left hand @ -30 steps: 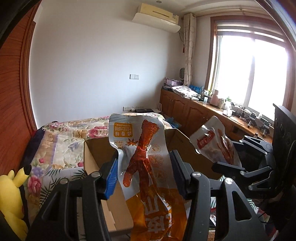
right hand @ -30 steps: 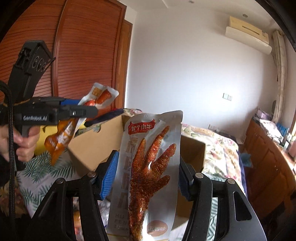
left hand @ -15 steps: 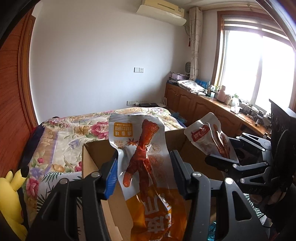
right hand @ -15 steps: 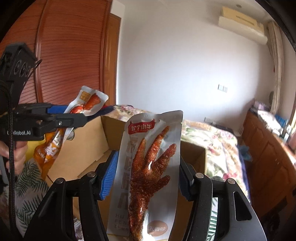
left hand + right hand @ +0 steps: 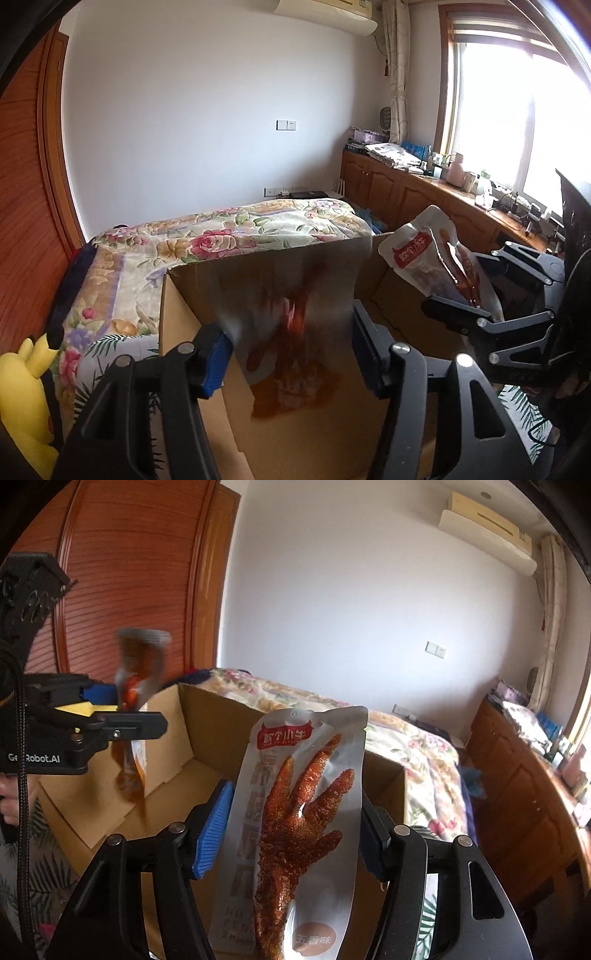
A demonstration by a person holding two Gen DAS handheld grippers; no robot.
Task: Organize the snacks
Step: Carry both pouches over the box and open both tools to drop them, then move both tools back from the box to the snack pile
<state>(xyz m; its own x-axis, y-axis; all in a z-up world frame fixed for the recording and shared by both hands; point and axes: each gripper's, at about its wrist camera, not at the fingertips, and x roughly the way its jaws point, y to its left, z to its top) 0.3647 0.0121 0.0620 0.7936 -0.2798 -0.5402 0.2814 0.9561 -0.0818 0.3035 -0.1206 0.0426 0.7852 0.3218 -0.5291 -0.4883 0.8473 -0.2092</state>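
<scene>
Left tongs [image 5: 291, 354] just opening, orange chicken-foot packet [image 5: 291, 332] blurred, dropping into cardboard box [image 5: 192, 302] on bed [image 5: 221, 236]. Right tongs [image 5: 295, 834] also easing open, silver chicken-foot packet [image 5: 295, 812] between pads; grip uncertain. Risk: packet snags box rim, lands outside.

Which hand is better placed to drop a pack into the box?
Right: the right tool grips the chicken-foot pack above the box. The left tool's jaws have just been opening around a blurred pack.

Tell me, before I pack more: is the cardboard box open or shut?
Open: the cardboard box has no flaps over its top, and its inner walls and floor show.
</scene>
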